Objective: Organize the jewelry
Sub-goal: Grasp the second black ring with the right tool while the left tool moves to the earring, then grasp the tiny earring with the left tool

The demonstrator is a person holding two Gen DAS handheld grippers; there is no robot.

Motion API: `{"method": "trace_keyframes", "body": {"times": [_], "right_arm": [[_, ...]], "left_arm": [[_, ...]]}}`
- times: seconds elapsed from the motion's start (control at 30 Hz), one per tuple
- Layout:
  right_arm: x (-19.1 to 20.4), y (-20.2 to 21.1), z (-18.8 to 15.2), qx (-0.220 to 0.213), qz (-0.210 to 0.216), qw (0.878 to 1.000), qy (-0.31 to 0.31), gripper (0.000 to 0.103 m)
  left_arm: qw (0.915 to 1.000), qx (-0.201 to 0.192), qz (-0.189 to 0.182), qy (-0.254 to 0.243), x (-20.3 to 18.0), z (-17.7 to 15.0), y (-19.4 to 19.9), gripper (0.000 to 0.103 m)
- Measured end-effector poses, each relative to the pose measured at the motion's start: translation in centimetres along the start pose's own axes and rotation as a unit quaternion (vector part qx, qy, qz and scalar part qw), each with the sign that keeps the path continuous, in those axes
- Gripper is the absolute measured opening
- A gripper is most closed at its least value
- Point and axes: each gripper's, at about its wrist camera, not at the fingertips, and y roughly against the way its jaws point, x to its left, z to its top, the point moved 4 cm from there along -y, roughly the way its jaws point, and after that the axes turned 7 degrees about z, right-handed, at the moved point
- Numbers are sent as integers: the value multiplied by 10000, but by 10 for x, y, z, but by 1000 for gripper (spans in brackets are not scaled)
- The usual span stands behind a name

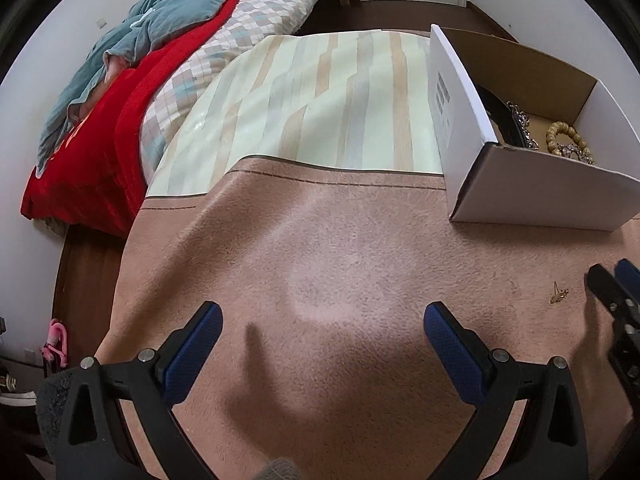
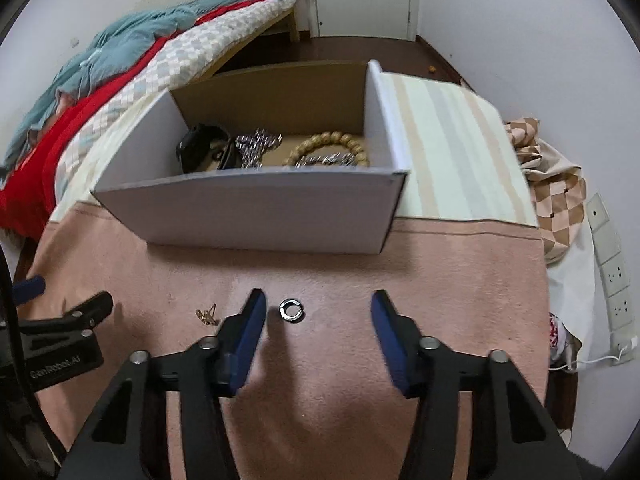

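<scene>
A small silver ring lies on the pink cloth between the blue pads of my right gripper. The pads stand apart and touch nothing, with the ring nearer the left pad. A small gold earring lies just left of that gripper. Behind them stands an open white cardboard box. It holds a wooden bead bracelet, silver chains and a black piece. My left gripper hangs open over bare pink cloth, left of the earring.
The table carries a pink cloth in front and a striped cloth behind. A bed with red and teal blankets lies to the left. A white power strip and checked fabric sit off the table's right edge.
</scene>
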Motion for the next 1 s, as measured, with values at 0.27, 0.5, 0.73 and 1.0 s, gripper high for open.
{"method": "trace_keyframes", "body": {"times": [0.27, 0.5, 0.73, 1.0], "right_arm": [[1, 9, -4, -156, -132, 9998, 84, 13], [-35, 39, -14, -283, -188, 9982, -494, 13], [-49, 41, -26, -248, -332, 9972, -618, 13], [-50, 39, -22, -278, -339, 9970, -631, 13]], "left_arm": [[9991, -24, -421, 30, -18, 3, 14, 103], [9929, -6, -1168, -227, -69, -3, 31, 97], [9902, -125, -1302, -488, -104, -8, 37, 63], [9877, -375, -1402, -577, -113, -3, 45, 15]]}}
